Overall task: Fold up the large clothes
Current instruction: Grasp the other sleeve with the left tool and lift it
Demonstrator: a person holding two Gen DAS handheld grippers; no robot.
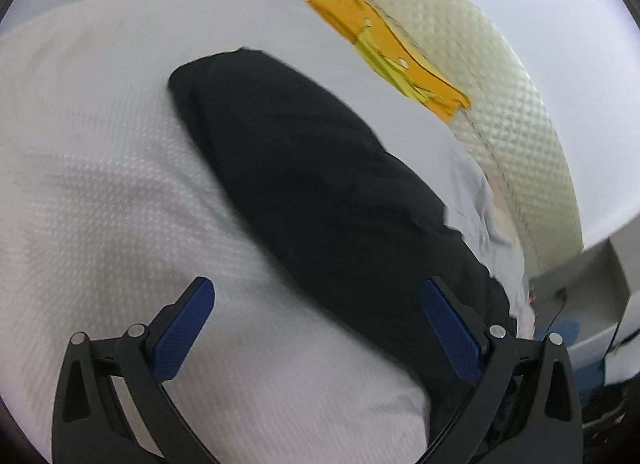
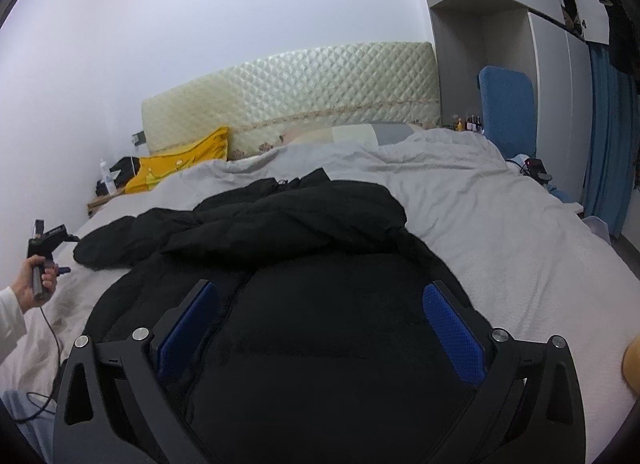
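A large black padded jacket lies spread on the white bed cover, its hood bunched toward the headboard and one sleeve stretched out left. My right gripper is open and empty, hovering just above the jacket's body. In the left wrist view the sleeve runs diagonally across the white cover. My left gripper is open and empty above the sleeve's near end. The left gripper also shows in the right wrist view, held in a hand at the bed's left edge.
A quilted cream headboard stands at the far end of the bed. A yellow pillow lies at the far left, next to a bedside table with a bottle. A blue chair and grey wardrobe stand at right.
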